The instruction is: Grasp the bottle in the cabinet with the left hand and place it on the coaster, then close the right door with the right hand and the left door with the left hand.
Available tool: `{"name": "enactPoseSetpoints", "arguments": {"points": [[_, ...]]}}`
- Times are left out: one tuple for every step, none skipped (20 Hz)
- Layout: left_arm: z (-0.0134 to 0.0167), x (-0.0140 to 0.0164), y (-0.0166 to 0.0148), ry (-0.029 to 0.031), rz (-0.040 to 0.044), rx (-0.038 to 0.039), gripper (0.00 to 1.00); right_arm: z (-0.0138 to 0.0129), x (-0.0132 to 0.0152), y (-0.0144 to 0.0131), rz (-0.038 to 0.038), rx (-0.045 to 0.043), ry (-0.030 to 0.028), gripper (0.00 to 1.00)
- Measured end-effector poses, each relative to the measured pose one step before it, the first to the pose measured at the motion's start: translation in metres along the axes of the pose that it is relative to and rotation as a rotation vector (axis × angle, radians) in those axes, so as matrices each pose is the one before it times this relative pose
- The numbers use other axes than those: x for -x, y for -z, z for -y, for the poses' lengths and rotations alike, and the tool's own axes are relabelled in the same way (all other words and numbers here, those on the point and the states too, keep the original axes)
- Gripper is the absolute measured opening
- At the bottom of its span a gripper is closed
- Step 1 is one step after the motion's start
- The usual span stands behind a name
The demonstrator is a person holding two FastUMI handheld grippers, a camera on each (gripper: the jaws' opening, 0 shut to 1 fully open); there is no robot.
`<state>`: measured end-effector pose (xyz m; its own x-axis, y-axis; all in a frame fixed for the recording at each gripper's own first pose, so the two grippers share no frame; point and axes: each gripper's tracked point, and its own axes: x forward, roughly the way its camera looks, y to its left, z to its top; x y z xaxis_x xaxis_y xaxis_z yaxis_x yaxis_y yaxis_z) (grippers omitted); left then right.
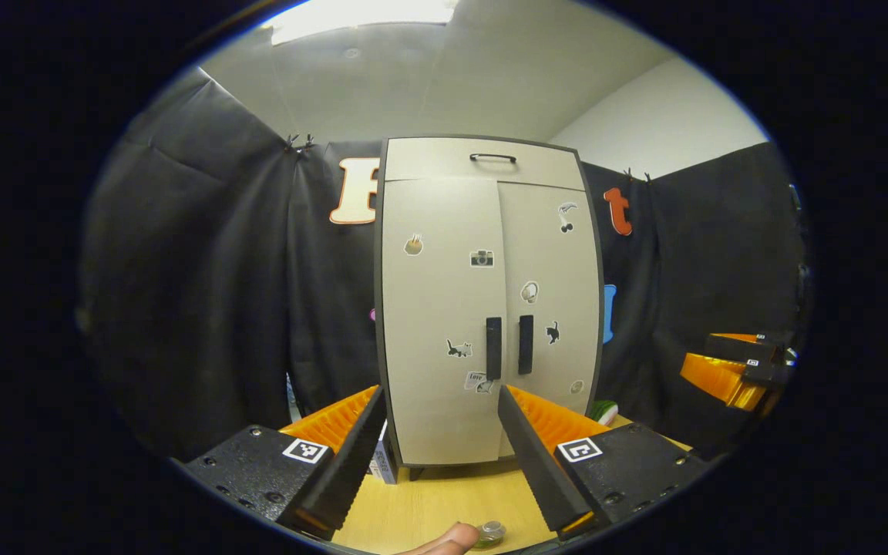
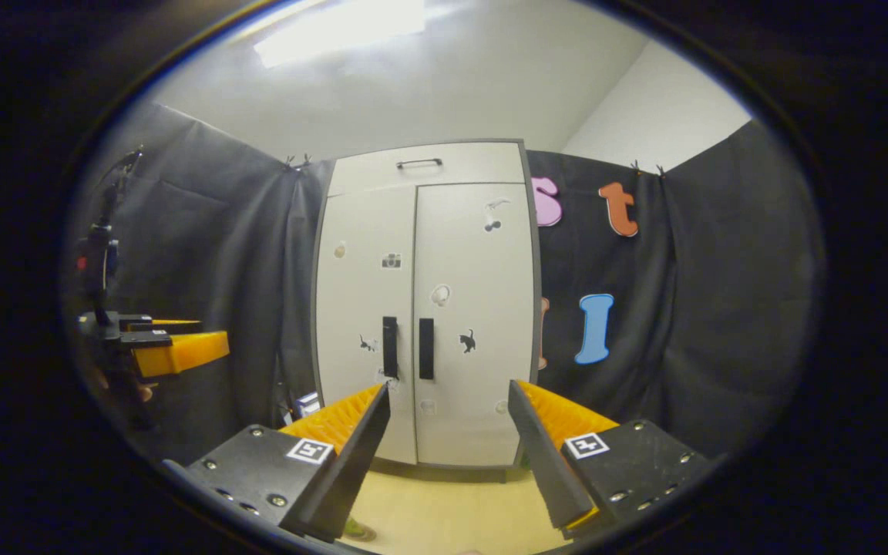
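We see one cabinet (image 1: 490,308) with two doors, both closed, and two dark handles (image 1: 494,348) side by side. Our left gripper (image 1: 444,447) points straight at it, its fingers wide apart, holding nothing. Our right gripper (image 2: 450,451) does the same. In the left gripper view, a bottle cap (image 1: 492,530) sits on the yellow table (image 1: 444,501) by a fingertip (image 1: 448,542), with something green (image 1: 604,411) beside the cabinet.

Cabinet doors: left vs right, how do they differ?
The left door carries a camera sticker and a walking cat sticker; the right door carries a music note sticker and a sitting cat. The left door's handle sits at its right edge, the right door's handle at its left edge. Both are shut, pale, with dark vertical handles.
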<state>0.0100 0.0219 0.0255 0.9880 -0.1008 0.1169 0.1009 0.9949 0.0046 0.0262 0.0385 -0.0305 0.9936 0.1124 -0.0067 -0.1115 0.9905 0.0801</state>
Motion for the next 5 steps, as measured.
{"name": "enactPoseSetpoints", "arguments": {"points": [[-0.0015,0.00086,0.00027,0.00112,-0.00097,0.0048,0.92,-0.00267,-0.00006,-0.00137,0.00288,-0.00193,-0.00311,0.89],[-0.00507,0.00049,-0.00007,-0.00808,-0.0021,0.00411,0.92,-0.00199,-0.0002,-0.00192,0.00428,-0.00045,-0.00213,0.89],[-0.00413,0.00087,0.00095,-0.0049,-0.00358,0.00535,0.93,-0.00112,-0.00078,-0.00276,0.00559,-0.00417,0.00166,0.89],[-0.00424,0.00011,0.00042,-0.0075,-0.0036,0.00596,0.93,-0.00189,0.00014,-0.00028,0.00068,-0.00524,-0.00107,0.94],[-0.00479,0.00075,0.00119,-0.0134,-0.00636,0.00535,0.93,-0.00065,-0.00045,-0.00156,-0.00209,-0.00431,0.00236,0.94]]}}
